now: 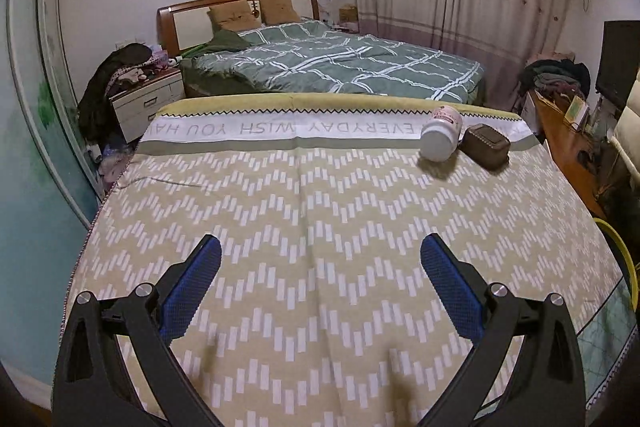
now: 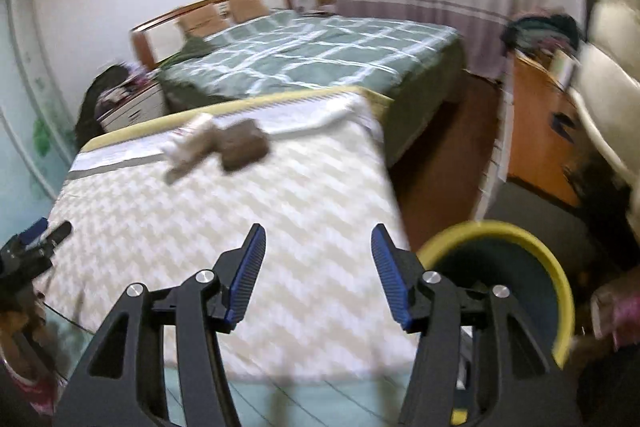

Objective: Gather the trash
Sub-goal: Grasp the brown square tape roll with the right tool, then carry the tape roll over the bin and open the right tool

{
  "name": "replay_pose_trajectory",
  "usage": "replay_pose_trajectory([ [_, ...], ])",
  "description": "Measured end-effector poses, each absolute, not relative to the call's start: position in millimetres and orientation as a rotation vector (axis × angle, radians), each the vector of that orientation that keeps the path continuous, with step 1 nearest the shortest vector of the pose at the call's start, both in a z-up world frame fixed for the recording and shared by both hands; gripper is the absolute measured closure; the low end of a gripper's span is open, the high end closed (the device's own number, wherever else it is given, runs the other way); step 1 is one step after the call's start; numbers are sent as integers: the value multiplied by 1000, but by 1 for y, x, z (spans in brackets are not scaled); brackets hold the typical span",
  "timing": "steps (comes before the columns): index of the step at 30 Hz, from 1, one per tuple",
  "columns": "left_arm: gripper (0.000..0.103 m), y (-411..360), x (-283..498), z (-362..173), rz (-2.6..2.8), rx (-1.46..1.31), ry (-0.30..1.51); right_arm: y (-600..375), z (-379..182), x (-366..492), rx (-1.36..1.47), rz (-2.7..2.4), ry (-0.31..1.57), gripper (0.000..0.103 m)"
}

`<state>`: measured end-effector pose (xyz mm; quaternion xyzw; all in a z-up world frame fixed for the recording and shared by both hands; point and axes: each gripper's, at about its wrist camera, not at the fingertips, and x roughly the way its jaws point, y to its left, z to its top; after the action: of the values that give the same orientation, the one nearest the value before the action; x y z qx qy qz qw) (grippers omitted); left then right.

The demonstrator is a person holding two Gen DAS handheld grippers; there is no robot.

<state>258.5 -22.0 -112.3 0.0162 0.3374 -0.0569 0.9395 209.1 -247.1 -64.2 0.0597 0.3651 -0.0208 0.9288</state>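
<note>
A white bottle with a pink label [image 1: 440,137] lies on its side at the far right of the patterned tablecloth [image 1: 280,207]. A dark brown box [image 1: 486,146] rests right beside it. My left gripper [image 1: 320,247] hovers open over the near part of the cloth, nothing between its blue pads. In the blurred right wrist view the bottle [image 2: 188,141] and brown box [image 2: 244,143] lie at the far end of the table. My right gripper [image 2: 318,239] is open and empty above the table's near right edge, next to a yellow-rimmed bin [image 2: 556,275]. The left gripper [image 2: 44,233] shows at the left edge.
Beyond the table stands a bed with a green checked quilt [image 1: 340,63]. A nightstand piled with clothes [image 1: 136,95] is at the left, a wooden desk with clutter [image 1: 560,107] at the right. The bin's yellow rim [image 1: 624,251] shows off the table's right side.
</note>
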Motion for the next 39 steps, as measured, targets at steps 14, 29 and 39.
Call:
replay_pose_trajectory([
  [14, 5, -38, 258, -113, -143, 12, 708, -191, -104, 369, 10, 110, 848, 42],
  [29, 5, -44, 259, -116, -169, 24, 719, -184, -129, 403, -39, 39, 903, 40],
  [39, 5, -46, 258, -116, -168, 33, 713, -211, -99, 322, 53, -5, 850, 41],
])
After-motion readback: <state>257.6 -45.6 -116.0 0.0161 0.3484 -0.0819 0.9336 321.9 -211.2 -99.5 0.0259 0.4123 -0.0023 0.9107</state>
